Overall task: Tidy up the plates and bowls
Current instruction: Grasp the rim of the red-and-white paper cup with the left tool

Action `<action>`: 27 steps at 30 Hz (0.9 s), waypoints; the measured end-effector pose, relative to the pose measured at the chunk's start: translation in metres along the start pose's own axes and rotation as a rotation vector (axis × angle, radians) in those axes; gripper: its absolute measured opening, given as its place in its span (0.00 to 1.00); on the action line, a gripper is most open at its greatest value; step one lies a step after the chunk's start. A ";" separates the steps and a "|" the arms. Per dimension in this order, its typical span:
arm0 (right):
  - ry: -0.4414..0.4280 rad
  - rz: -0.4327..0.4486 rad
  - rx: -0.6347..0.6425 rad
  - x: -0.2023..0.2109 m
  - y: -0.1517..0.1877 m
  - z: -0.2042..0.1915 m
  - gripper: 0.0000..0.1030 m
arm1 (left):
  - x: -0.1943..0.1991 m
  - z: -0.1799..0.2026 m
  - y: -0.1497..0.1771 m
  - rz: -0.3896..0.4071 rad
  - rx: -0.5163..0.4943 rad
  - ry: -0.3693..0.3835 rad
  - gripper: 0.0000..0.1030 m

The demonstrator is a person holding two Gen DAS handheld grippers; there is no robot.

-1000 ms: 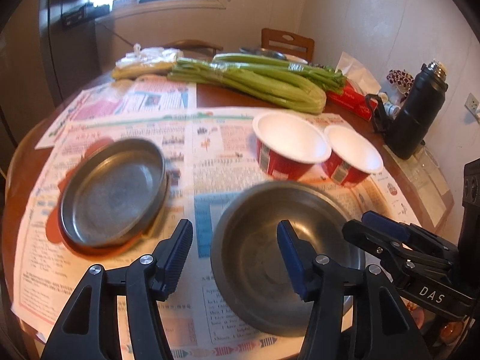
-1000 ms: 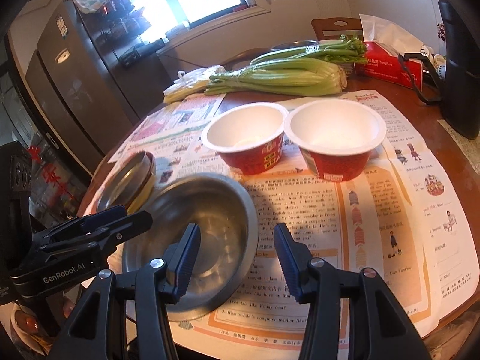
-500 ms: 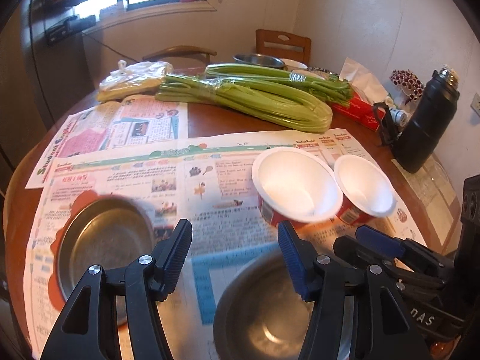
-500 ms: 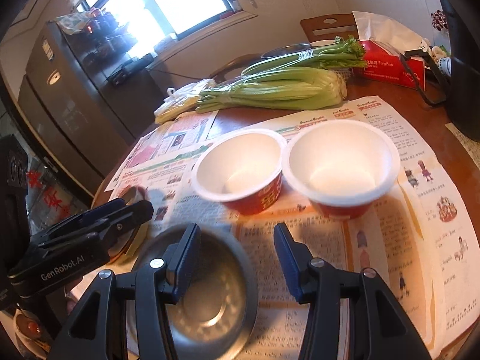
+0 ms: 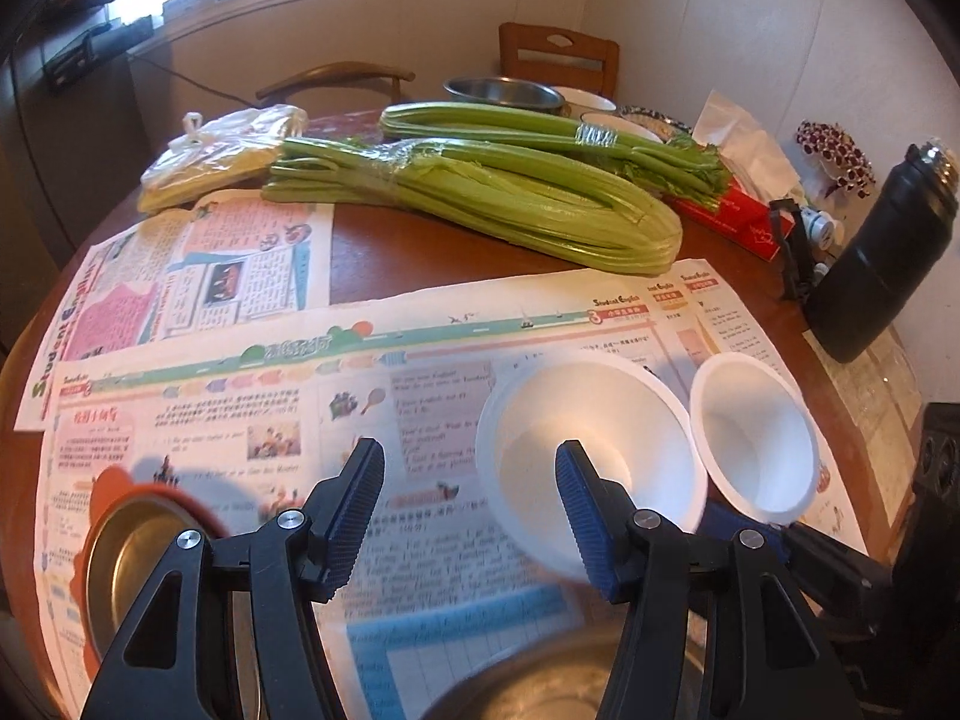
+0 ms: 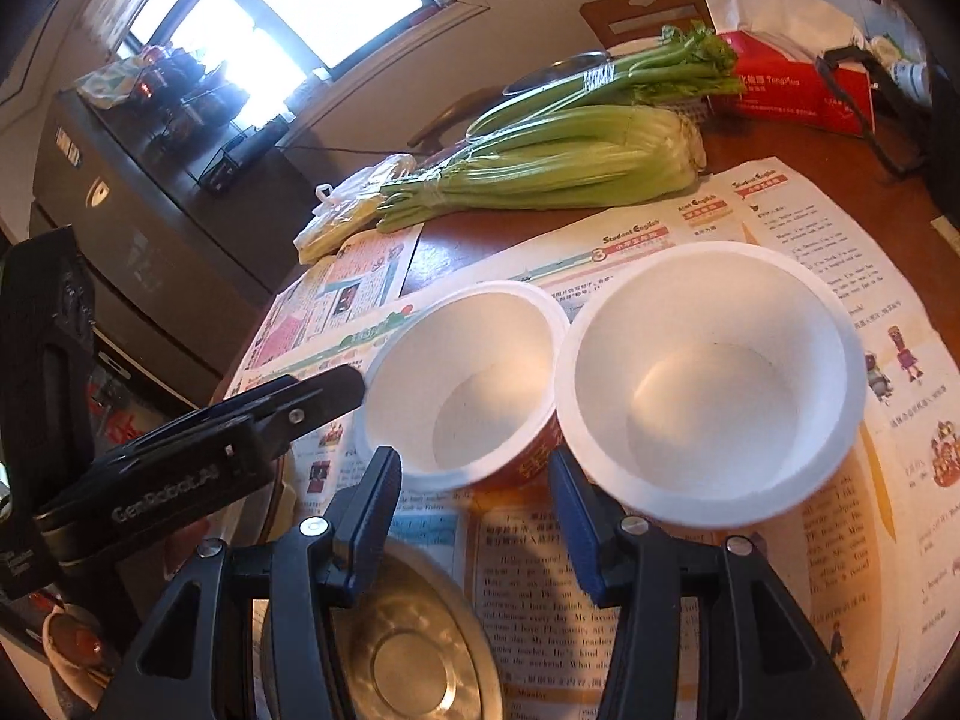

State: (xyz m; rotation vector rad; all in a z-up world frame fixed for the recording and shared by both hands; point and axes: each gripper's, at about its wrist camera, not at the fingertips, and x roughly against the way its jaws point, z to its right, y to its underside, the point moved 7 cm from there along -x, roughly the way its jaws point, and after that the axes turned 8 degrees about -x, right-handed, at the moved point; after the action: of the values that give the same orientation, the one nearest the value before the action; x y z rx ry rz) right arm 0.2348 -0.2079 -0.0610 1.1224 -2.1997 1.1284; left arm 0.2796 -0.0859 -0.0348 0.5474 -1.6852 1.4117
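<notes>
We work at a round wooden desk [image 5: 420, 252] spread with newspaper [image 6: 690, 570]. Nothing looks stacked yet: two white foam bowls with red sides [image 6: 462, 378] [image 6: 708, 384] sit touching, a steel bowl [image 6: 414, 654] nearer us, a shallow steel plate [image 5: 126, 552] apart. Left tongs [image 5: 471, 504] and right tongs [image 6: 474, 504] hover released, empty.

Two white bowls [image 5: 591, 456] beyond spread, empty left gripper [image 5: 468, 498].
</notes>
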 end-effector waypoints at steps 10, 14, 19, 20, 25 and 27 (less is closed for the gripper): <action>0.044 -0.018 0.058 -0.017 -0.011 -0.002 0.50 | -0.035 0.004 -0.013 -0.059 -0.013 0.028 0.60; 0.059 -0.016 0.094 -0.021 -0.010 -0.004 0.50 | -0.045 0.007 -0.010 -0.080 -0.019 0.050 0.54; 0.077 -0.015 0.138 -0.025 -0.008 -0.010 0.51 | -0.051 0.014 -0.007 -0.096 -0.024 0.093 0.39; 0.082 -0.012 0.144 -0.025 -0.008 -0.011 0.50 | -0.049 0.014 -0.006 -0.091 -0.025 0.093 0.39; 0.088 -0.002 0.166 -0.022 -0.005 -0.018 0.50 | -0.032 0.011 -0.007 -0.054 -0.013 0.108 0.39; 0.081 0.011 0.173 -0.017 -0.003 -0.022 0.50 | -0.023 0.011 -0.005 -0.035 -0.018 0.111 0.39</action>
State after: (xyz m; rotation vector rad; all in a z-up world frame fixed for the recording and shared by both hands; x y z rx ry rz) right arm 0.2472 -0.1829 -0.0586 1.1140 -2.0816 1.3670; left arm 0.2930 -0.1023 -0.0509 0.4781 -1.5916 1.3757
